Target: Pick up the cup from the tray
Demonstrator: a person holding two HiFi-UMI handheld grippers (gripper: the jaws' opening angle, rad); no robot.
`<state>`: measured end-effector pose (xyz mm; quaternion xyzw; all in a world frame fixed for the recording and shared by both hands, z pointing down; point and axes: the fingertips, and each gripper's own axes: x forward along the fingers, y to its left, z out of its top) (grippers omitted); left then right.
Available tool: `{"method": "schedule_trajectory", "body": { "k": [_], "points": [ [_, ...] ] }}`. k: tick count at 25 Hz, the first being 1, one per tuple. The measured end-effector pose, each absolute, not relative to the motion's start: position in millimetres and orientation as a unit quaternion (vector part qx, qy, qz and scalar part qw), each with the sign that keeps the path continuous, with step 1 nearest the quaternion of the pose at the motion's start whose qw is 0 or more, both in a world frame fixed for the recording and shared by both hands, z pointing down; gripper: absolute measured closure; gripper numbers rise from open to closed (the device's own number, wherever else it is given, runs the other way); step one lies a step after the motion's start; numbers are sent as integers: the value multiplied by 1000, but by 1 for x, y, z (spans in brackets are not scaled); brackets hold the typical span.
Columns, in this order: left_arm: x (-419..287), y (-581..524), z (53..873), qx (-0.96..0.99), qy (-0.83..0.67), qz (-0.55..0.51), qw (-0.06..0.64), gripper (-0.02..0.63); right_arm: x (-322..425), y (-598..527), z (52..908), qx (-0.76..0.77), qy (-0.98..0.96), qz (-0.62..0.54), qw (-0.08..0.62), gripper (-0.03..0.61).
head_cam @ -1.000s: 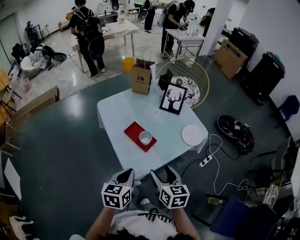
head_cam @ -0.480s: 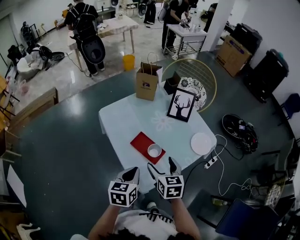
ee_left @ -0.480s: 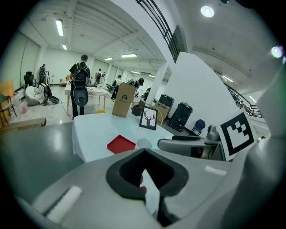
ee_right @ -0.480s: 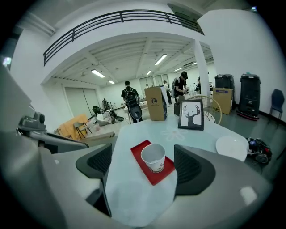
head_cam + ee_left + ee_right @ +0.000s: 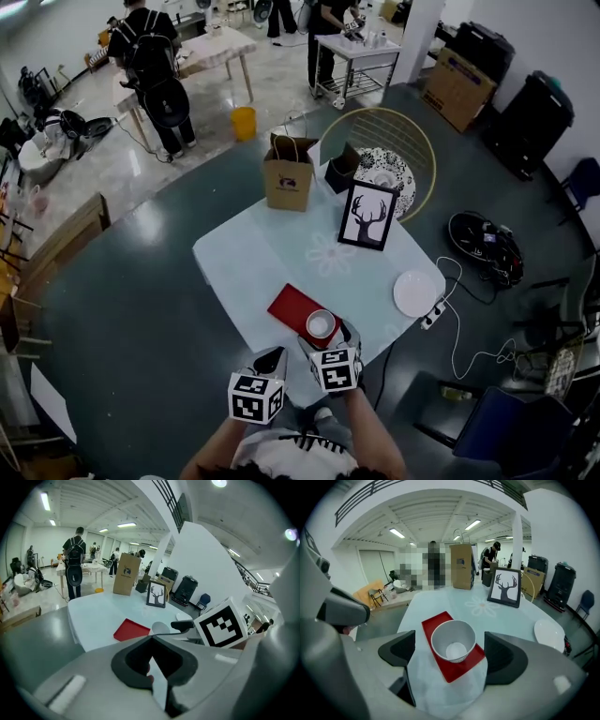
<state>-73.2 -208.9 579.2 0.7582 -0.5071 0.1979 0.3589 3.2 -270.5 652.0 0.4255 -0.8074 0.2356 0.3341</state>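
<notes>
- The right gripper (image 5: pixel 327 339) has its jaws spread wide, one on each side of the cup (image 5: pixel 453 641), with a clear gap between each pad and the cup's wall. That is presumably how one lines up a squeeze on the widest part.
- The cup stands upright, mouth up and empty, on the end of the red tray (image 5: pixel 437 623) nearest this gripper. It sits straight ahead between the jaws, which so far grip nothing.
- The left gripper (image 5: pixel 151 660) hangs back at the right gripper's left, short of the table (image 5: pixel 253 253). Its jaws are drawn together to a thin slit with nothing in them (idle, I judge, since one gripper is enough for a cup).
- From the left gripper, the tray lies ahead and the cup shows only as a pale sliver beside the right gripper's dark jaw tip.
- Hard to tell: whether the right jaws already reach level with the cup's wall or stop just short, since the head view overlaps the jaw tips and the rim.
- The cup's foot on the tray is hidden by its own flared wall.
- The tray's near end seems to meet the table edge.
</notes>
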Motion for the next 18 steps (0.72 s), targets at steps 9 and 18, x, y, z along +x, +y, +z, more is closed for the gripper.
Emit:
{"method": "schedule_trajectory", "body": {
  "k": [9, 18],
  "points": [
    [-79, -230, 599, 769, -472, 218, 372, 612, 0, -286, 675, 444, -777, 260, 362, 115],
    [-101, -233, 609, 760, -473, 217, 390, 612, -3, -294, 664, 465, -773, 252, 349, 190]
  ]
}}
